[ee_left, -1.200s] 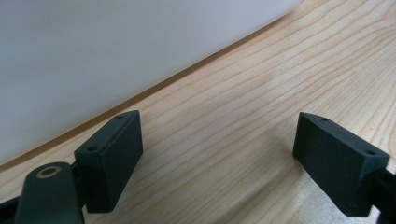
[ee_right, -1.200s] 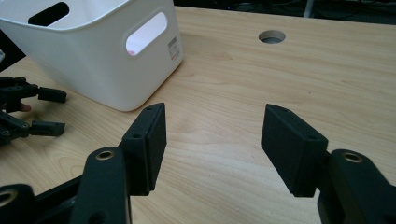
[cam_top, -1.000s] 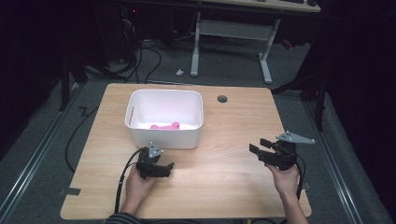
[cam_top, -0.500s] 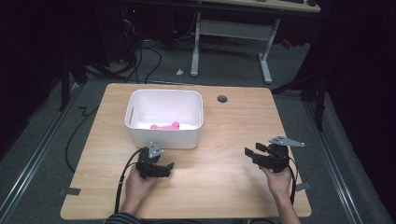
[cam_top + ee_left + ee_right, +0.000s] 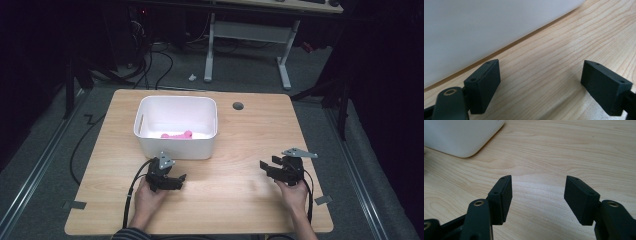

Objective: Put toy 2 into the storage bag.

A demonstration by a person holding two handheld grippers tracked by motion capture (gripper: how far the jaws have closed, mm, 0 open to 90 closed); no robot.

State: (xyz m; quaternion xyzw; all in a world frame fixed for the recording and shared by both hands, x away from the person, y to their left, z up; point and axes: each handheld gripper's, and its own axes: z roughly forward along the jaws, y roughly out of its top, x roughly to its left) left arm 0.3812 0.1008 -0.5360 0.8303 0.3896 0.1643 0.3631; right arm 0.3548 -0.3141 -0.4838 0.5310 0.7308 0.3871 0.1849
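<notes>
Down at the near edge of the pale wooden table (image 5: 240,135), the person's two hands each rest on the tabletop with a black two-jaw gripper. The left gripper (image 5: 181,179) lies just in front of the white rectangular plastic bin (image 5: 176,145), close to its near wall but apart from it; in the left gripper view (image 5: 540,82) its jaws stand wide apart with only bare wood grain between them, and the bin's white wall (image 5: 486,30) rises just beyond them (a thin line of shadow runs where the wall meets the table). That gripper is released and grips nothing.

The right gripper (image 5: 265,167) sits well to the right of the bin, near the table's right front corner, with the grey three-cornered plate (image 5: 299,153) on top of it. In the right gripper view (image 5: 537,188) its jaws have a clear gap between them, again with nothing but tabletop in it, so it is also released and empty; those jaws have just been opening a little. The bin's rounded corner (image 5: 461,137) shows at the upper left of that view, some way off.

Inside the bin lies a small bright pink object (image 5: 176,135), against the floor near the front wall; its exact shape is too small to tell. A round dark cable hole (image 5: 238,106) sits in the table behind and to the right of the bin.
</notes>
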